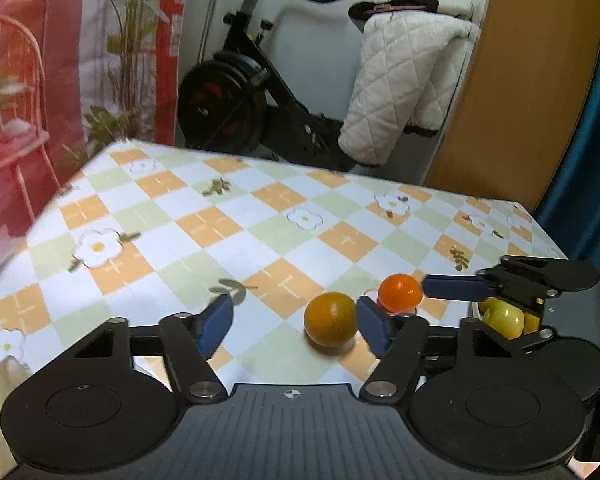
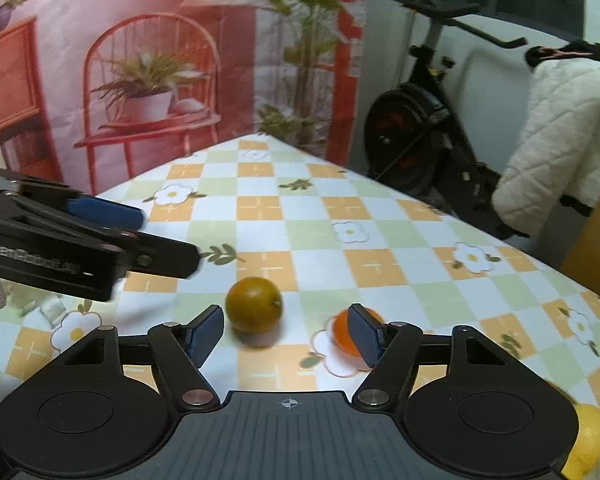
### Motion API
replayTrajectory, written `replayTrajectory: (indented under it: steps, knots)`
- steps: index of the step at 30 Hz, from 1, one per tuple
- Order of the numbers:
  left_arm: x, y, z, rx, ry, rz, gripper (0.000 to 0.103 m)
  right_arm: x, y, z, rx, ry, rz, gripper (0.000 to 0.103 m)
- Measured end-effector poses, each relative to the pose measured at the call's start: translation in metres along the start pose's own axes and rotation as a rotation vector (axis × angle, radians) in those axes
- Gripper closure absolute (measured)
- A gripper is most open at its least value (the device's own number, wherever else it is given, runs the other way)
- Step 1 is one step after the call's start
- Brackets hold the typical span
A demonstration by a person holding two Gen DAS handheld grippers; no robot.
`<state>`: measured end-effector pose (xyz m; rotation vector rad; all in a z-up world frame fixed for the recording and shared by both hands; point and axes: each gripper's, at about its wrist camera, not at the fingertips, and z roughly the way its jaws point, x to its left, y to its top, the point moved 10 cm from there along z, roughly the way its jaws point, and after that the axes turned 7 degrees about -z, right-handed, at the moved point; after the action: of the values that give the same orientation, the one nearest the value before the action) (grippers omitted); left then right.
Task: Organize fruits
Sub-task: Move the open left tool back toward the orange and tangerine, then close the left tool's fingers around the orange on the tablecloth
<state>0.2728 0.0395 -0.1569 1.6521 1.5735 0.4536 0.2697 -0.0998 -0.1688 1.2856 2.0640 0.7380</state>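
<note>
Two loose fruits are seen on the checked desk [image 1: 172,216]: a dull orange [image 1: 330,319] and a smaller, brighter orange fruit [image 1: 400,292], lying near each other but apart. A bowl [image 1: 474,307] is suspected at the right edge of the left wrist view, where yellow-green apples [image 1: 505,317] are glimpsed behind the other tool; its rim is mostly hidden, so the container cannot be confirmed. Another yellow fruit [image 2: 588,440] is caught at the lower right corner of the right wrist view. The left hand-held gripper [image 1: 296,324] is held low over the desk with its jaws apart and nothing clamped; the dull orange sits just inside the right-hand blue pad [image 1: 374,330], and no contact is shown. The right hand-held gripper [image 2: 286,332] is likewise held apart and empty, with the dull orange [image 2: 254,306] ahead of its gap and the brighter fruit [image 2: 342,332] partly hidden behind one pad; whether that pad touches it cannot be told. The task is judged to be partly done: some fruit appears gathered already, while these two oranges are left to be picked up and placed.
</note>
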Motion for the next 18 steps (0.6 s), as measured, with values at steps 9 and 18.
replayTrajectory:
  steps: [9, 18]
  knots:
    - [-0.004, -0.001, 0.028, 0.067, -0.088, -0.043, 0.049, 0.003, -0.001, 0.030, 0.011, 0.040, -0.034, 0.048]
    - [-0.005, -0.008, 0.054, 0.132, -0.142, -0.090, 0.049, 0.009, -0.001, 0.046, -0.005, 0.095, -0.043, 0.055]
